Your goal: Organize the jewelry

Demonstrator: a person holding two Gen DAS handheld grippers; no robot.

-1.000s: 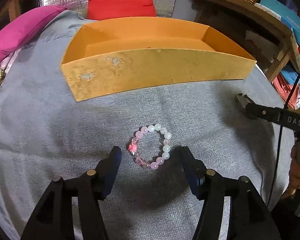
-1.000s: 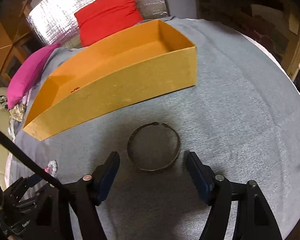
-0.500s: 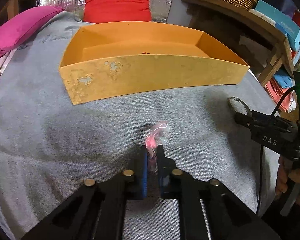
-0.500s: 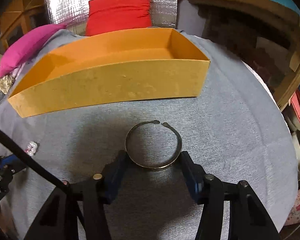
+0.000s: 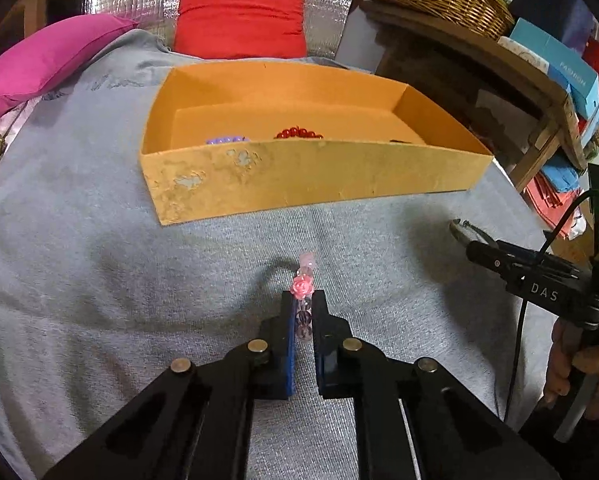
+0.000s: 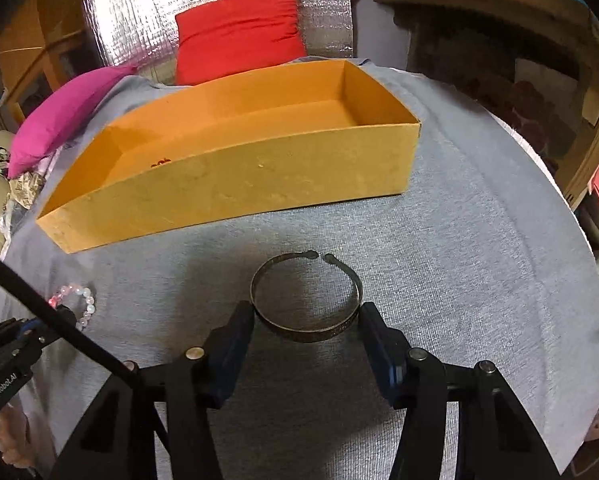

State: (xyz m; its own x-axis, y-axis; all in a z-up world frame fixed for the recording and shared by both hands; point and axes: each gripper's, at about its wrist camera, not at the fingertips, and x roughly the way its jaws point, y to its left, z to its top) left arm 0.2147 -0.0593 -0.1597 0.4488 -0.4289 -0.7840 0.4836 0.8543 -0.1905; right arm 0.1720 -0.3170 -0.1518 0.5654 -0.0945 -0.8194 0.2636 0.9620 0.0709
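Scuffed matt cardboard box point(image 5: 299, 172); dull metal bangle point(image 6: 305, 330).

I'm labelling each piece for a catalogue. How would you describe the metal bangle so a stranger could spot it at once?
Start at the long orange box on the grey cloth. In front of it, the right claw grips a thin dark metal bangle by its sides. It is a plain open band with a gap facing the box, unlike the pink beaded bracelet to its left.

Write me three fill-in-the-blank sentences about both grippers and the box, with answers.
1. The left gripper is shut on the pink ____ bracelet.
2. The right gripper grips a ____ bangle at its two sides.
3. Red beads and purple beads lie inside the ____ box.

Missing words: bead; metal; orange
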